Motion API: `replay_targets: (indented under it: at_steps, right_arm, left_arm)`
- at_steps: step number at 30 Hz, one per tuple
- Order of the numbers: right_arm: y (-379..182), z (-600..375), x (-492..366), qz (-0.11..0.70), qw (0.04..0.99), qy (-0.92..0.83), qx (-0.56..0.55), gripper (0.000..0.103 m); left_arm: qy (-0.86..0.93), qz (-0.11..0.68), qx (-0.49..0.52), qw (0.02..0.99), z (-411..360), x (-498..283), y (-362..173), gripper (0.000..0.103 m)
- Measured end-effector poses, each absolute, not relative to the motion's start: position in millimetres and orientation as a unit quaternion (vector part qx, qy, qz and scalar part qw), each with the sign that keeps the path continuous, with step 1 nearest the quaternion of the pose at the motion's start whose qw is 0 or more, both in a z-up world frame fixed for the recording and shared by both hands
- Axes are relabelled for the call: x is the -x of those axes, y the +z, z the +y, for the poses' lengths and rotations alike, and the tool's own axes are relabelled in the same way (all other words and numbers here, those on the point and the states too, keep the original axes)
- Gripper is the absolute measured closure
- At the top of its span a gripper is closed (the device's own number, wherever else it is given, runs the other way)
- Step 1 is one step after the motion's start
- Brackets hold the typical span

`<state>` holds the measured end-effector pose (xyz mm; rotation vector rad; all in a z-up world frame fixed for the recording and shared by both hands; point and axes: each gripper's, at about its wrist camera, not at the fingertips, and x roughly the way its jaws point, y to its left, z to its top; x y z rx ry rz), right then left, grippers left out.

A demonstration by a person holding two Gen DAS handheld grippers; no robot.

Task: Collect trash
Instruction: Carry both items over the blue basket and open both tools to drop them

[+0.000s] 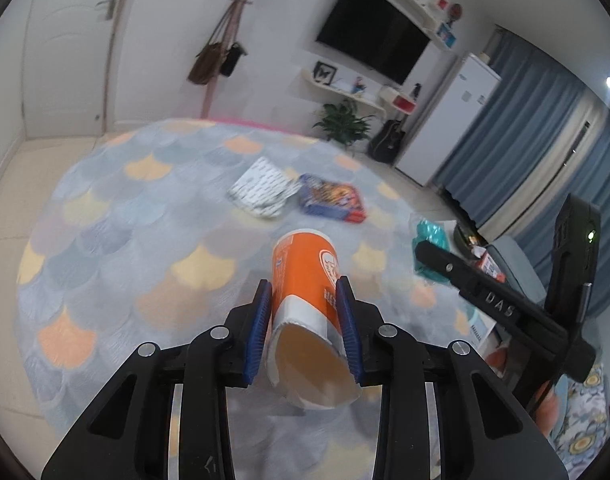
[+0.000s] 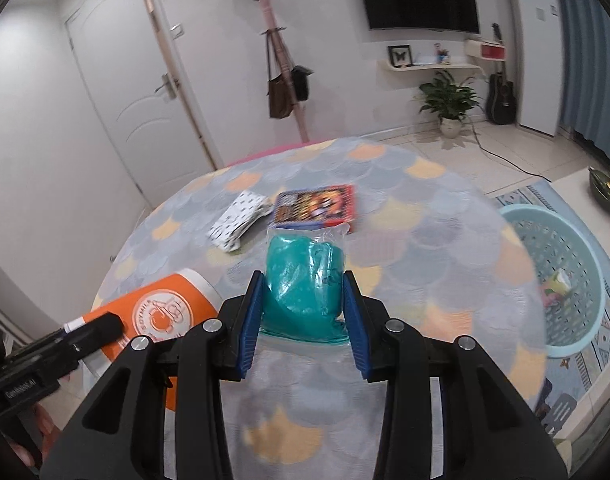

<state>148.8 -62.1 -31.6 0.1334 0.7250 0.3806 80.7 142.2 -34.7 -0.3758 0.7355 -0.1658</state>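
So right now my left gripper [image 1: 305, 320] has its blue pads pinched on an orange paper cup [image 1: 305, 292], squeezing it near its open mouth, which faces back at the camera and looks a bit squashed. My right gripper [image 2: 303, 316] is clamped on a clear bag stuffed with something teal [image 2: 305, 284]; the pads dig into both sides of it. Both pieces of trash are lifted above the round table [image 2: 445, 248] with the scale-pattern cloth. Left lying on that table, past the bag, are a white spotted wrapper [image 2: 239, 220] and a red and blue packet [image 2: 315, 208], just beside each other. Off the table's right side, down on the floor, sits a light blue basket [image 2: 585, 276] with some scraps already in it. Edges are blurry in both views.
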Motion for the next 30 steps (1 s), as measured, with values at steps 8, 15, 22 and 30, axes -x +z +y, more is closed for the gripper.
replay_targets:
  at_steps: [8,15,22,30]
  right_arm:
    - [-15,-129,-153,0.319,0.932,0.136,-0.101,0.068]
    - [-14,-195,-172,0.304,0.939,0.079,-0.138,0.068]
    - [-33,-260,-201,0.310,0.935,0.017,-0.174,0.068]
    - [-79,-311,-238,0.345,0.917,-0.032,-0.197,0.068]
  left_arm:
    - [-0.134,0.318,0.147,0.927,87,-110,11,0.072]
    - [-0.185,0.302,0.119,0.927,25,-150,41,0.072]
    - [-0.245,0.308,0.102,0.914,-45,-198,51,0.072]
    - [-0.279,0.341,0.113,0.891,-109,-256,20,0.072]
